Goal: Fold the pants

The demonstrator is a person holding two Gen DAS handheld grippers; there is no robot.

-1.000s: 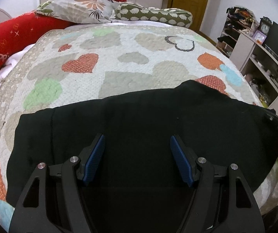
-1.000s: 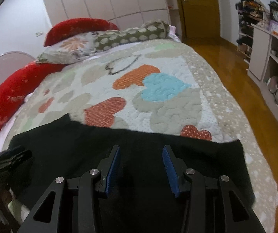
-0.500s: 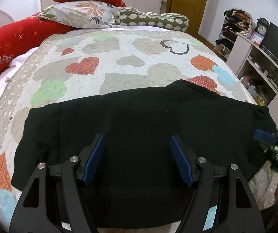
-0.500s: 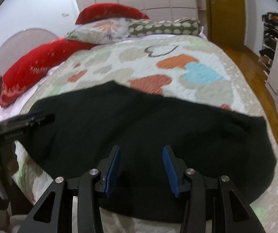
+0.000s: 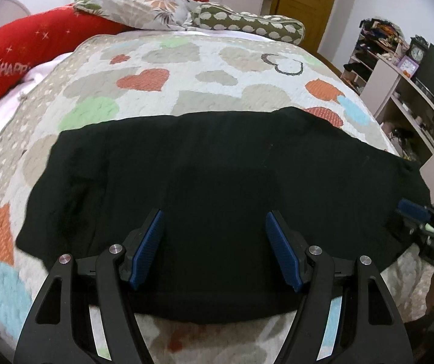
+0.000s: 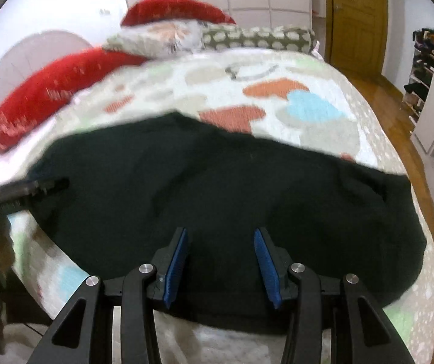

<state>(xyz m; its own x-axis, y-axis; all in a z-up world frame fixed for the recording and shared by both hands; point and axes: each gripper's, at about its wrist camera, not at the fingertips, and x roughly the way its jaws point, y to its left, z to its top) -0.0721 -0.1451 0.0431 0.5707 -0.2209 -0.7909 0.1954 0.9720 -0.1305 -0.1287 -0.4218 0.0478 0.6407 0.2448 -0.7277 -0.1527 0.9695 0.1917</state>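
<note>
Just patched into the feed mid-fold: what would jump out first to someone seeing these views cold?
The black pants dominate, spread flat across the near end of the bed over the heart-patterned quilt. Both the left gripper and the right gripper hover open above the near edge, gripping nothing. Behind, red pillows and a floral pillow line the head of the bed.

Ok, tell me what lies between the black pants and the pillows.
Only bare heart-patterned quilt lies between the black pants and the pillows; the left wrist view shows it most clearly.
</note>
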